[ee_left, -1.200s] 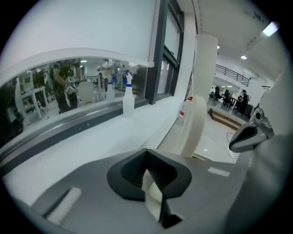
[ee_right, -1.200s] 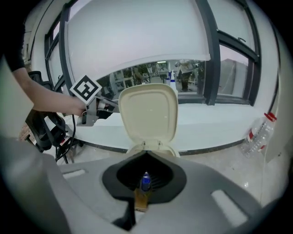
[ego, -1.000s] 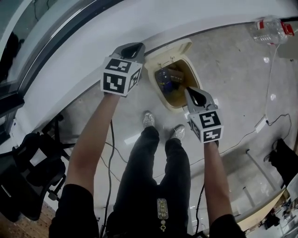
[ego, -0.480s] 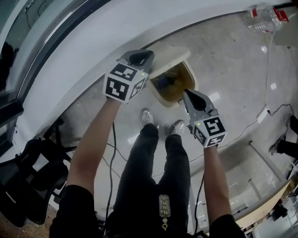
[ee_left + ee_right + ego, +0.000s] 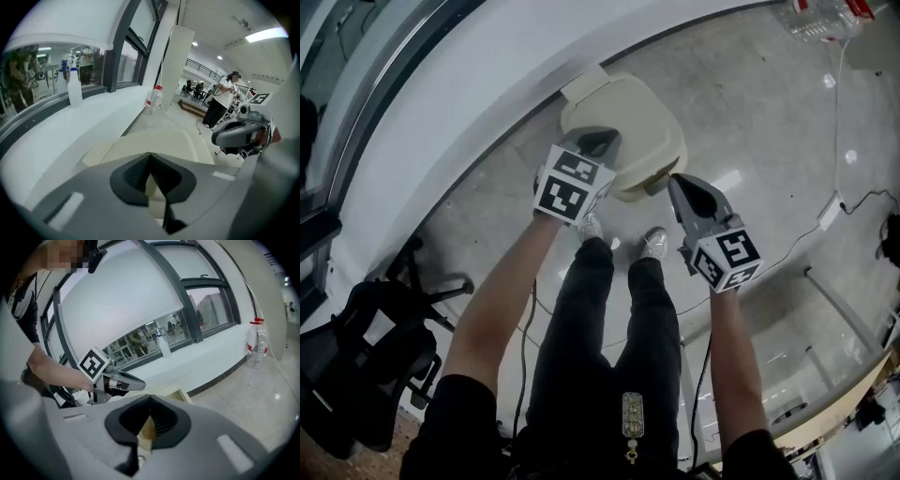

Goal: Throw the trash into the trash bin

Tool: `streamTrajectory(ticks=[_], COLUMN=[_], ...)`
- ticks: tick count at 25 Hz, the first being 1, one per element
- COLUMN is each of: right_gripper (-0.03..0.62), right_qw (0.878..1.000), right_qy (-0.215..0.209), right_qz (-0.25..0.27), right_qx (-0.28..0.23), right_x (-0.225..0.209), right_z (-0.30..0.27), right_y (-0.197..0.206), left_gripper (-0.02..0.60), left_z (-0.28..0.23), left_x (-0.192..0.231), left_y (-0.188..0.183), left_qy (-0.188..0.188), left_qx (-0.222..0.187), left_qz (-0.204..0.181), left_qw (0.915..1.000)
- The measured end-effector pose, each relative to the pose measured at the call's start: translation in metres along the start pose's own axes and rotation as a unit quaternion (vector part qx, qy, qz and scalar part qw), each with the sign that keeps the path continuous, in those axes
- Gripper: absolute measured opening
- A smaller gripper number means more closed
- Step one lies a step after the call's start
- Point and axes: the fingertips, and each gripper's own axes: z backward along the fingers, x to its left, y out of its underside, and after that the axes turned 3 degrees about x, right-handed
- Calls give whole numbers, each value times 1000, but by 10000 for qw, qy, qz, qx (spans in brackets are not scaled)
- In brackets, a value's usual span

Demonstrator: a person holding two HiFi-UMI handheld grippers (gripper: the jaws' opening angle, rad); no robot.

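In the head view, the trash bin [image 5: 628,112] stands on the floor by the wall with its cream lid down. The left gripper [image 5: 602,141] is over the lid's near edge and the right gripper [image 5: 677,183] is just beside the bin. Each gripper view shows its 2 jaws pressed together, holding nothing. Only the left gripper view shows a spray bottle [image 5: 74,90] on the sill.

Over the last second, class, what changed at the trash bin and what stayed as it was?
The trash bin lid has swung shut; a second ago the bin stood open with trash showing inside. The left tool moved from the bin's left side to over the lid's front edge. The right tool stays shut beside the bin's right front, and the plastic bottle still stands by the wall.
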Motion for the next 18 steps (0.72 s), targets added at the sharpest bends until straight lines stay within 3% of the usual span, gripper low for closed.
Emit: streamTrajectory(ticks=[5,18], right_gripper=[2,2], right_qw=[9995,9950], right_qy=[89,140], right_qz=[-227,-232], right_qx=[212,964], right_x=[-19,-49], right_z=[-3,-44], right_y=[27,86], left_gripper=[2,2], left_z=[-23,-61], left_x=[-16,-19], left_y=[24,59], left_qy=[-51,-342], left_qx=[231,531], left_qz=[35,188], left_qw=[9997,9978])
